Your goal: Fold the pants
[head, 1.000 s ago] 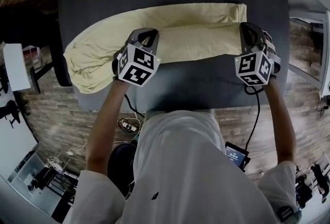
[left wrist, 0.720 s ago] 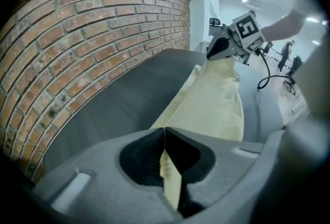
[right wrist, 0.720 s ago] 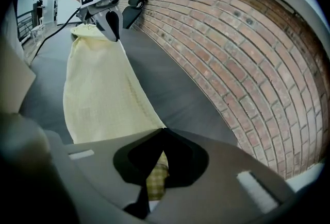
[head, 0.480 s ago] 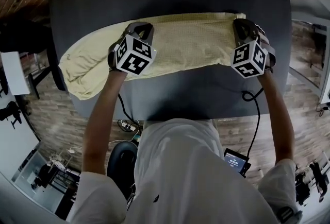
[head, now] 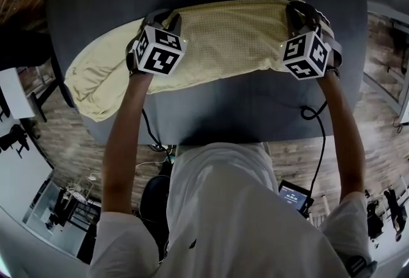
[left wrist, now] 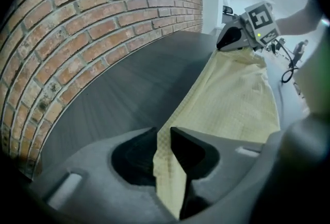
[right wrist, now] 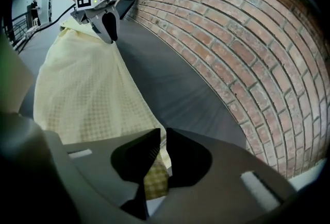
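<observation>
- A person in a white shirt (head: 223,219) leans over the dark counter (head: 243,110) with both arms stretched forward.
- The pale yellow pants (head: 223,40) lie on the counter as one long band running left to right. Their left end bunches up at the counter's left edge.
- The left tongs (left wrist: 164,133) sit at the band's far edge, partway along its length. Their jaws have just been opening and stand a little apart, with the cloth edge loose between them.
- The right tongs (right wrist: 162,135) are at the band's far right corner. Their jaws have just been easing apart too, but only a thin slit shows and the cloth is pinched in it.
- Both tongs point steeply down, well apart from each other.
- Beyond the counter's far side rises a brick wall (right wrist: 247,37).
</observation>
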{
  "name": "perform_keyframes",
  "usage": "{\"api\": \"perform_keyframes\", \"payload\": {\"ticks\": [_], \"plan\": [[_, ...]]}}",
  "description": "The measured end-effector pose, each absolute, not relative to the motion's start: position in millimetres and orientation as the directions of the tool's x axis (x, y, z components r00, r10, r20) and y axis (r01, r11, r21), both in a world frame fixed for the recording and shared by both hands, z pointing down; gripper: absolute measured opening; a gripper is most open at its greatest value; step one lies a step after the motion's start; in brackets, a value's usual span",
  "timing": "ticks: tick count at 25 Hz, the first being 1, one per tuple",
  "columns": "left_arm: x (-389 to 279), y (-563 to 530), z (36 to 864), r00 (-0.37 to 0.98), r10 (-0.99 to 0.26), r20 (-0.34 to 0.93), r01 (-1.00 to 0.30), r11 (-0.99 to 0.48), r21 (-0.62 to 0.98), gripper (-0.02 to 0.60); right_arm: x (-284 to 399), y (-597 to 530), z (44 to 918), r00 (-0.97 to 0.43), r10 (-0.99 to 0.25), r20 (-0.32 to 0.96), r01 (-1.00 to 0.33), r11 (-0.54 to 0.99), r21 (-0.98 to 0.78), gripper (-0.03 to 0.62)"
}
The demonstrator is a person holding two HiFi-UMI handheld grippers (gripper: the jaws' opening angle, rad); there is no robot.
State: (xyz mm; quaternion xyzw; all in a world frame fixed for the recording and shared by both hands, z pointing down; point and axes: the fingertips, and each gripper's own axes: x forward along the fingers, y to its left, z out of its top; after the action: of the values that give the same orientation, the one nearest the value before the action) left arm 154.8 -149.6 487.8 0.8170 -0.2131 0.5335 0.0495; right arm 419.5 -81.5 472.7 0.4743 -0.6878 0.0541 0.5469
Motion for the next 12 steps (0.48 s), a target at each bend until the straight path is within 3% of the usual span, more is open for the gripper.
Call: {"api": "perform_keyframes", "payload": {"ticks": [1,4,8,12], "plan": [[155.5,-151.4,486.9,0.342,-0.301,0.890,-0.411,-0.900,-0.146,0.106,421.8,-82.4,472.6,0.052,-0.594,0.803,-0.724,0.532,0.440,0.052],[161.0,-153.1,475.5,0.377,-0.316,0.871,-0.428,-0.893,-0.139,0.192,420.8,-83.7,465.7,0.026,-0.604,0.797,-0.772,0.494,0.400,0.050],[172.1,-142.5,456.3,0.416,-0.334,0.846,-0.427,-0.893,-0.142,0.221,413.4,-79.2,446.1,0.004,-0.656,0.755,-0.787,0.464,0.407,0.006],[171.0,-126.1,432.4,0.458,-0.355,0.815,-0.441,-0.887,-0.139,0.223,387.7,-68.8,419.9,-0.025,-0.690,0.724,-0.790,0.458,0.409,0.006]]}}
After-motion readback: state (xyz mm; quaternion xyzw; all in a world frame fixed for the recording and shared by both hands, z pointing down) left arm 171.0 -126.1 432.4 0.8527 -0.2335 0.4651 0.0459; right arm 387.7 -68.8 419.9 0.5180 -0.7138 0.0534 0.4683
